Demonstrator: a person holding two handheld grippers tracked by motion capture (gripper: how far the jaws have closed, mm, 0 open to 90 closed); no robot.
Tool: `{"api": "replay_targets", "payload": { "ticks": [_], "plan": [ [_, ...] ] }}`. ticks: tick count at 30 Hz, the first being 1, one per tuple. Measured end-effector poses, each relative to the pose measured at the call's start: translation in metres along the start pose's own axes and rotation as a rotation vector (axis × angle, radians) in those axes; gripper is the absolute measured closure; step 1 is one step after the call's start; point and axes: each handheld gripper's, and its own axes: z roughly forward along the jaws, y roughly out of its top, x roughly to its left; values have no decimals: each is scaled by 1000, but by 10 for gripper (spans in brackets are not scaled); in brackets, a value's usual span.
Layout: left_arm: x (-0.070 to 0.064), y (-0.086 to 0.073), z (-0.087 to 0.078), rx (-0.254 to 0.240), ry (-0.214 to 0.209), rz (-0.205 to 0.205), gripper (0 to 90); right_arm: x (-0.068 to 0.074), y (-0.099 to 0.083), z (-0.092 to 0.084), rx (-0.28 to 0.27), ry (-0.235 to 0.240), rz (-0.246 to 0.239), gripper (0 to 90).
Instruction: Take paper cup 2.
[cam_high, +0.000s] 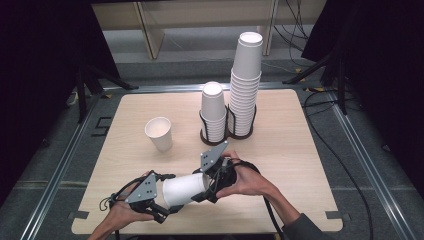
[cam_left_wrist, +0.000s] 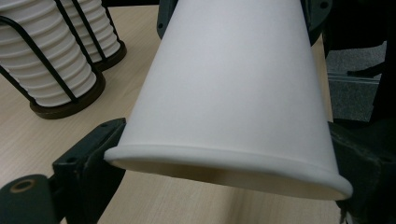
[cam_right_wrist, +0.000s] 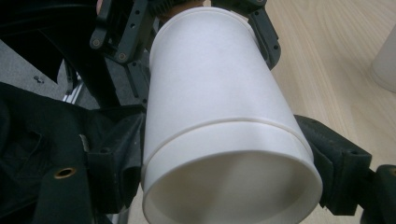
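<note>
A white paper cup (cam_high: 184, 189) lies on its side in the air just above the near part of the tabletop (cam_high: 295, 150), held between the two hand-held grippers. In the right gripper view a seam runs round it near the bottom end, so it looks like two cups nested one inside the other (I cannot tell for certain).

The left hand-held gripper (cam_high: 161, 209) is at the cup's wide rim end: in the left gripper view its black jaws sit on either side of the rim (cam_left_wrist: 224, 161), touching the paper, though whether they press or merely rest against it I cannot tell. The right hand-held gripper (cam_high: 210, 187) is at the narrow base end, and in the right gripper view its jaws flank the cup's base (cam_right_wrist: 229, 186) closely and appear to pinch it.

Farther back on the tabletop stand two wire holders with stacked cups: a shorter stack (cam_high: 213, 112) and, just beside it to the right, a much taller stack (cam_high: 246, 85). A single cup (cam_high: 159, 133) stands upright and open, to the left of the holders and well apart from the cup in the grippers
</note>
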Motion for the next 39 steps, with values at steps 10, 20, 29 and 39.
{"api": "replay_targets", "payload": {
  "ticks": [10,20,29,39],
  "plan": [
    [3,-4,2,-89,-9,-89,42,-2,-1,-5,-41,12,9,241],
    [7,-3,-3,-163,-5,-138,42,-9,-5,-14,-124,43,30,243],
    [7,-1,-11,-219,78,-154,79,-15,-9,-28,-185,6,47,244],
    [7,0,-7,-232,124,-195,0,-18,-10,-32,-238,8,44,244]
  ]
}}
